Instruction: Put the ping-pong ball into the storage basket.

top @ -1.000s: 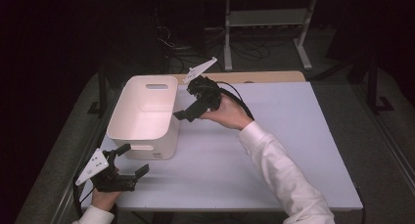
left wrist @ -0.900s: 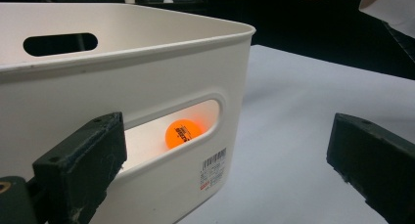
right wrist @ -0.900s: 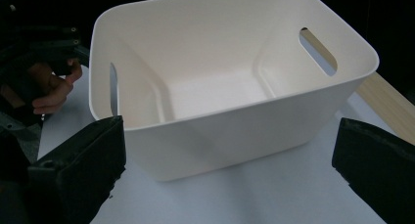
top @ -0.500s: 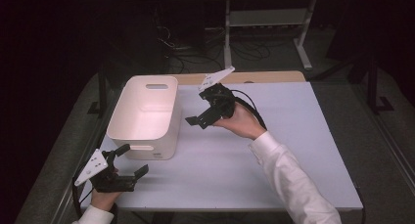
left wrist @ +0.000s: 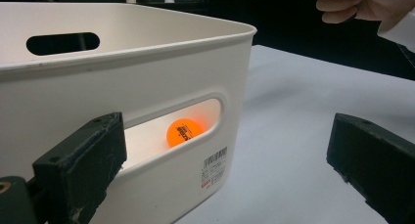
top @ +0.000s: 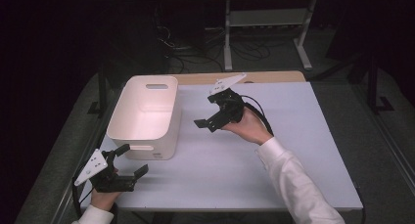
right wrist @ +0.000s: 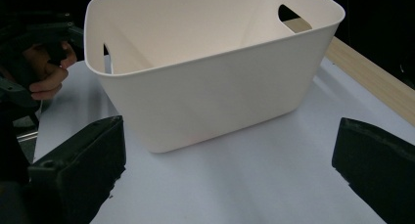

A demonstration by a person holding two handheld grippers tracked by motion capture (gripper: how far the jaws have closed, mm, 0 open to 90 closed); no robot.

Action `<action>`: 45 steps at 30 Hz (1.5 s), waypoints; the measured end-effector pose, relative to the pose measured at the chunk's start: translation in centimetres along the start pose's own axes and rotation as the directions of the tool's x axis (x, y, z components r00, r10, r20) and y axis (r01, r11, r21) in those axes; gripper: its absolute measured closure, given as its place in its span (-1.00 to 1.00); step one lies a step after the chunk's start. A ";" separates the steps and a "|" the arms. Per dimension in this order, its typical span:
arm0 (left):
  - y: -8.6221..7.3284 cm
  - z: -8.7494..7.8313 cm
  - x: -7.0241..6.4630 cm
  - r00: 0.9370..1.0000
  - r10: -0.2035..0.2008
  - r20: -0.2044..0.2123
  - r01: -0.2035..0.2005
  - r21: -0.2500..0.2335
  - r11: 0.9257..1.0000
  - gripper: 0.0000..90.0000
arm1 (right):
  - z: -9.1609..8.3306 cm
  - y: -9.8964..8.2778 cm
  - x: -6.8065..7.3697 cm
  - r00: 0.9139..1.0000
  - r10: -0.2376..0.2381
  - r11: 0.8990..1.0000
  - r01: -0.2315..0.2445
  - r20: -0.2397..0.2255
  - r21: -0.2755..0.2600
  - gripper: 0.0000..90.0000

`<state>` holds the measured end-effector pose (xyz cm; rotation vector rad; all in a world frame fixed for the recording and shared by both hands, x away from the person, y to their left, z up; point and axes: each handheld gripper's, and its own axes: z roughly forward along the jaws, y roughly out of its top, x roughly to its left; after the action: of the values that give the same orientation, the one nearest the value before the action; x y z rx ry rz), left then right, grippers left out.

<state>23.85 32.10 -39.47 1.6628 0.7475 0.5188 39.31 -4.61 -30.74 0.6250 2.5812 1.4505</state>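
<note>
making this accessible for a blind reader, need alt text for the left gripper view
An orange ball lies inside a white plastic bin, seen through the bin's handle slot. The left gripper faces that wall with its two black jaws wide open and empty, above a pale table.

A lab: dark room, white table (top: pixel 274 150), floor cables (top: pixel 195 57).

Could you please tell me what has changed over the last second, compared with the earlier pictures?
The right gripper has drawn back from over the rim of the white bin, moving to the person's right, and now hangs above the table with its jaws open and empty. The left gripper stayed open at the table's near left corner, and the bin did not move.
</note>
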 end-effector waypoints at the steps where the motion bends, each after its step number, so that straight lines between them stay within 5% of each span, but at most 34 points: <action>1: 0.0 0.0 0.0 1.000 0.000 -0.001 0.000 0.000 1.000 -0.98 | 0.0 -0.1 0.0 1.000 0.003 1.000 -0.003 -0.002 -0.007 -1.00; 45: 0.0 0.0 0.0 1.000 0.000 -0.009 0.000 0.010 1.000 -0.98 | -5.7 -8.3 0.0 0.993 0.098 0.987 -0.089 0.061 -0.133 -1.00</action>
<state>23.87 32.14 -39.50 1.6707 0.7574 0.5235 35.12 -12.93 -34.66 0.7718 2.4134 1.5820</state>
